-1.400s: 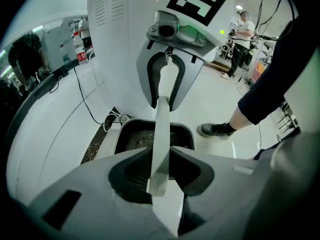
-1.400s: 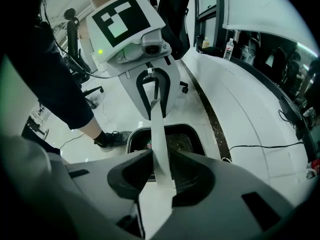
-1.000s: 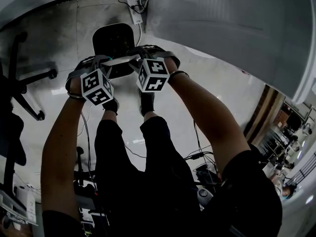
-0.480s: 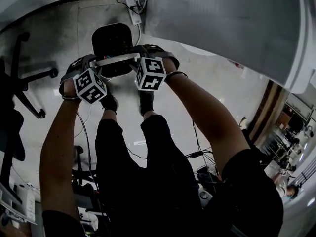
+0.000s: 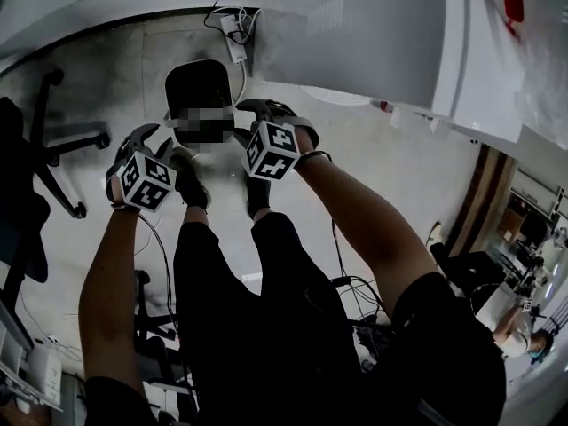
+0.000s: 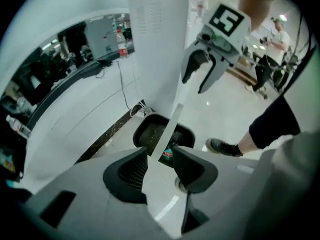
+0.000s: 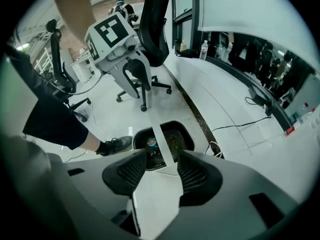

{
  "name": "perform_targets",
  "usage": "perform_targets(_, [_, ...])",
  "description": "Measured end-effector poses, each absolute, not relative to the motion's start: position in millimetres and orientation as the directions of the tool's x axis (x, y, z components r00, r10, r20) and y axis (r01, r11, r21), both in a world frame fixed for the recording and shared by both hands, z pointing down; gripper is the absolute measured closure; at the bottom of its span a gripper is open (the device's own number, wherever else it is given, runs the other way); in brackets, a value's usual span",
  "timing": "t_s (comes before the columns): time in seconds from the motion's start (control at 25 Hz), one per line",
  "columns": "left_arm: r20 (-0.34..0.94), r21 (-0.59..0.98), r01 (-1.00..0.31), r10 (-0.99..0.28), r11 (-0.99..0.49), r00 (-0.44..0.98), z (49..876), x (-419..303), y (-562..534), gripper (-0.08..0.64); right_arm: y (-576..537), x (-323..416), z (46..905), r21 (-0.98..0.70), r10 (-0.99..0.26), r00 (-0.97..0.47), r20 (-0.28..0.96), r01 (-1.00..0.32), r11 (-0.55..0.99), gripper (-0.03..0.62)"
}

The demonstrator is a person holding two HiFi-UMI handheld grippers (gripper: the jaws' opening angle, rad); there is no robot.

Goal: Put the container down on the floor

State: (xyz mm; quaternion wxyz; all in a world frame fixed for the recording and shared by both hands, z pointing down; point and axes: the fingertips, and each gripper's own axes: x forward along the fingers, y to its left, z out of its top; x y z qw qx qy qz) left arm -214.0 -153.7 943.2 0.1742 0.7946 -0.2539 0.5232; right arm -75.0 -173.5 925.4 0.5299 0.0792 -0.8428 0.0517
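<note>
Glossy pale floor (image 5: 399, 167) mirrors the lights; a rough, speckled grey strip (image 5: 106, 69) runs at upper left. Dark container (image 7: 182, 139) has a mesh-textured inside and a smooth white band (image 7: 165, 143). Left gripper (image 6: 160, 166) and right gripper (image 7: 161, 171): matt grey plastic, ribbed black pads (image 7: 131, 174).

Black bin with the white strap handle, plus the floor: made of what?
Black rounded container: probably moulded plastic, matte, with a fine grid texture inside, possibly mesh. White strap handle: thin flat band, smooth, likely plastic. Pale floor: hard and glossy, mirroring lights; tile or coated concrete, unclear.
</note>
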Motion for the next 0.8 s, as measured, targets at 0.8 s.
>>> perform_targets(0.8, [0.685, 0.135, -0.918, -0.634, -0.373, 0.359, 673.6, -189.5, -129.4, 0.449, -149.7, -41.6, 682.1, -0.077, -0.228, -0.647, 0.728, -0.407, 0.91, 0.417])
